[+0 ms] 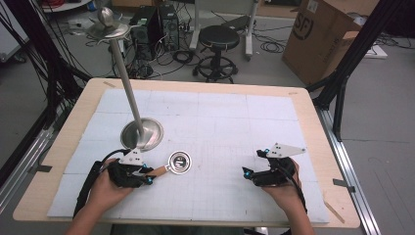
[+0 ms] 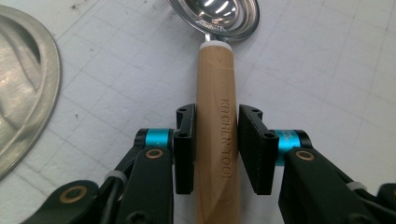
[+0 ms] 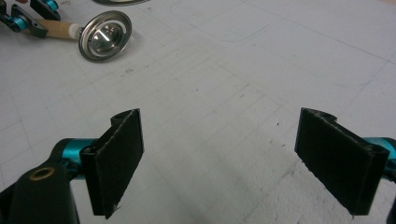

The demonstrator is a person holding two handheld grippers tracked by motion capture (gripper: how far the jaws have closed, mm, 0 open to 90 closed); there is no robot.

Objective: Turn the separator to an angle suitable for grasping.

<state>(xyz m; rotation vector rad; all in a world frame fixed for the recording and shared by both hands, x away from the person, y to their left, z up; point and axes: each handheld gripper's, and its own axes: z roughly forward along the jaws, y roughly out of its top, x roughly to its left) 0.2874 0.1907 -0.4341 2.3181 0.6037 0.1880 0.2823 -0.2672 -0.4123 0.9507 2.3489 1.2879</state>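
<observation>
A small metal ladle with a wooden handle lies on the white mat, its bowl pointing away from my left hand. My left gripper is shut on that handle, both black pads pressing its sides at mid-length. In the right gripper view the ladle lies at the far upper left. My right gripper rests low over the mat at the right, open, with nothing between its pads.
A metal stand with a round base and a tall pole carrying a dish and ball rises just behind my left hand; the base edge lies left of the ladle. A gridded white mat covers the wooden table.
</observation>
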